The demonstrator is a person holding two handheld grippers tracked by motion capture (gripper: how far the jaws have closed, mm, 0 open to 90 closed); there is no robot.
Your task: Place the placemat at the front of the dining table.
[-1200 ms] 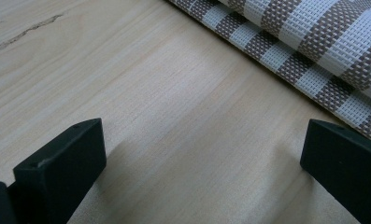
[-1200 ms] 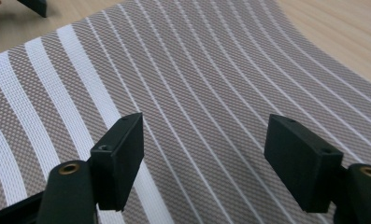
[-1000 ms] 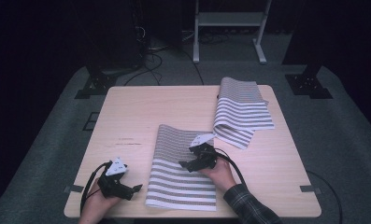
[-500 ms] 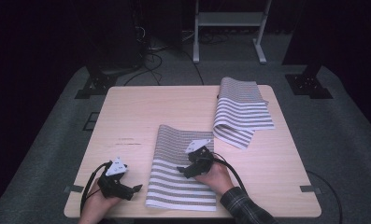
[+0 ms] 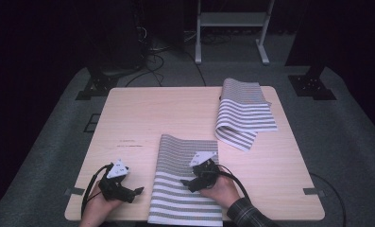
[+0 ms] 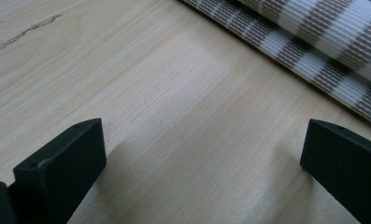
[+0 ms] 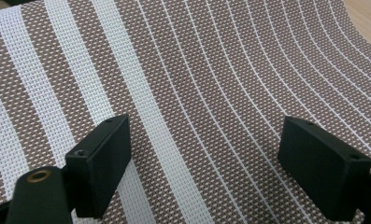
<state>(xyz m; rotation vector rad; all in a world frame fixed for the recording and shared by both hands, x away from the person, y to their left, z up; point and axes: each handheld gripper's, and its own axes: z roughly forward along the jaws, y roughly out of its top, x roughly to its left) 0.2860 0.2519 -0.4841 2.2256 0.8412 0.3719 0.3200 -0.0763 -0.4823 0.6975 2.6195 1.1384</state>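
Note:
A brown-and-white striped mat lies flat at the table's near middle, its front edge at the table's rim. My right gripper hovers over its middle, jaws wide apart with only the woven stripes between them. My left gripper rests low over bare wood to the mat's left, also open; the mat's folded edge runs past the upper right of the left gripper view. A second striped mat lies folded over itself at the far right of the table.
The light wooden table has bare wood across its far left half. Black stand feet and cables lie on the grey floor beyond the far edge. A grey metal frame stands behind the table.
My right gripper has slid left and slightly toward me over the near mat. The left gripper and both mats have stayed in place.

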